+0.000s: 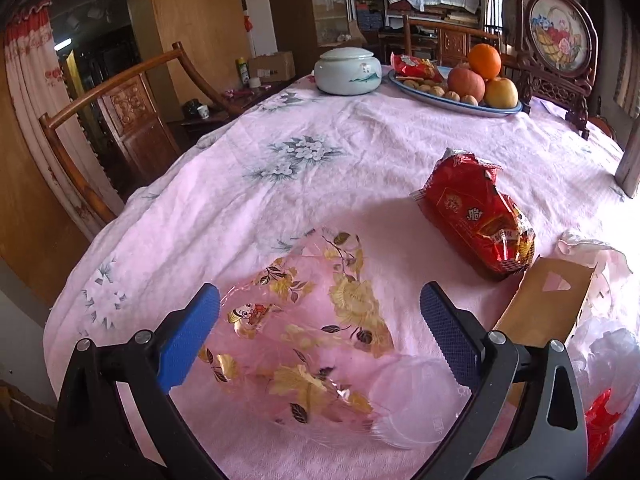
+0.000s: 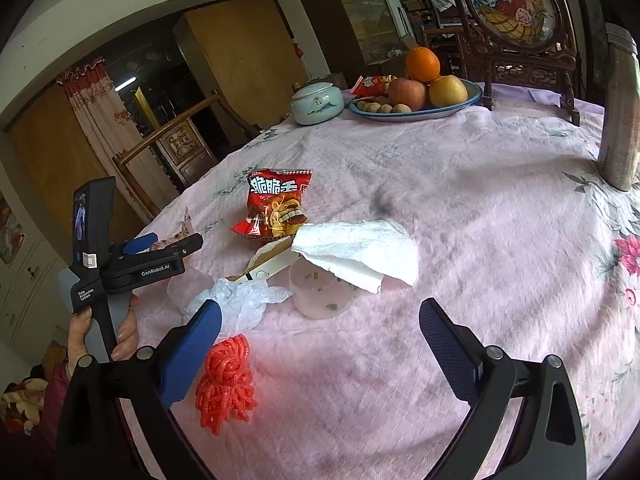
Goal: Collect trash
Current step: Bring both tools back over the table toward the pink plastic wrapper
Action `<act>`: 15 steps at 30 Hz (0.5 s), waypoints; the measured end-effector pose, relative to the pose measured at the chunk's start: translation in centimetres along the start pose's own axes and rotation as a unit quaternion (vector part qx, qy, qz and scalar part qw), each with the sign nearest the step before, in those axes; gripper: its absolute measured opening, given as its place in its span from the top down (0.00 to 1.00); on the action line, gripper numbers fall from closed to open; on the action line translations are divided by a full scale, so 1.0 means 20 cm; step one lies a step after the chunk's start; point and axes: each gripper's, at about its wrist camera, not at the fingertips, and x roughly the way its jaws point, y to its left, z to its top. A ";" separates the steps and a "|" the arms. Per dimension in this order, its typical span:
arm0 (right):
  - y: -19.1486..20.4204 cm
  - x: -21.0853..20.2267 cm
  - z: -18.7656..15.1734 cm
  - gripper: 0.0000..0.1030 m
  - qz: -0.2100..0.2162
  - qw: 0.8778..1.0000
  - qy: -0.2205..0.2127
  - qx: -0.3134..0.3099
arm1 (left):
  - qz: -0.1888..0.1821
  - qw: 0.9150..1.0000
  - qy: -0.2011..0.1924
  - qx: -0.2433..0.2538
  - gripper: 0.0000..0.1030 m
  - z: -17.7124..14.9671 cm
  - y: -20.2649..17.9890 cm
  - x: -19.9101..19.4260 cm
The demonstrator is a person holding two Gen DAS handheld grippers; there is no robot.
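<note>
While both fingers wide, empty: fruit (image 2: pixel 428 84) on blue-rimmed plate (image 2: pixel 474 94), bits inside clear cup (image 2: pixel 320 292).

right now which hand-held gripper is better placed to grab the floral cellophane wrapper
Left. The left hand-held gripper is open with the floral cellophane wrapper lying directly between and below its fingers. The right hand-held gripper faces the white tissue and red netting instead.
</note>
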 end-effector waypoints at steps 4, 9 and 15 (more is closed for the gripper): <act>-0.02 0.00 0.00 0.06 -0.002 1.000 0.000 0.009 | -0.026 0.998 0.036 -0.052 0.07 0.00 0.10 0.07; -0.05 0.01 0.01 0.06 0.000 1.000 0.004 0.023 | -0.083 0.983 0.047 -0.154 0.07 -0.03 0.29 0.10; -0.12 0.01 0.02 0.05 -0.003 0.999 0.002 0.048 | -0.112 0.972 0.037 -0.201 0.07 -0.06 0.36 0.09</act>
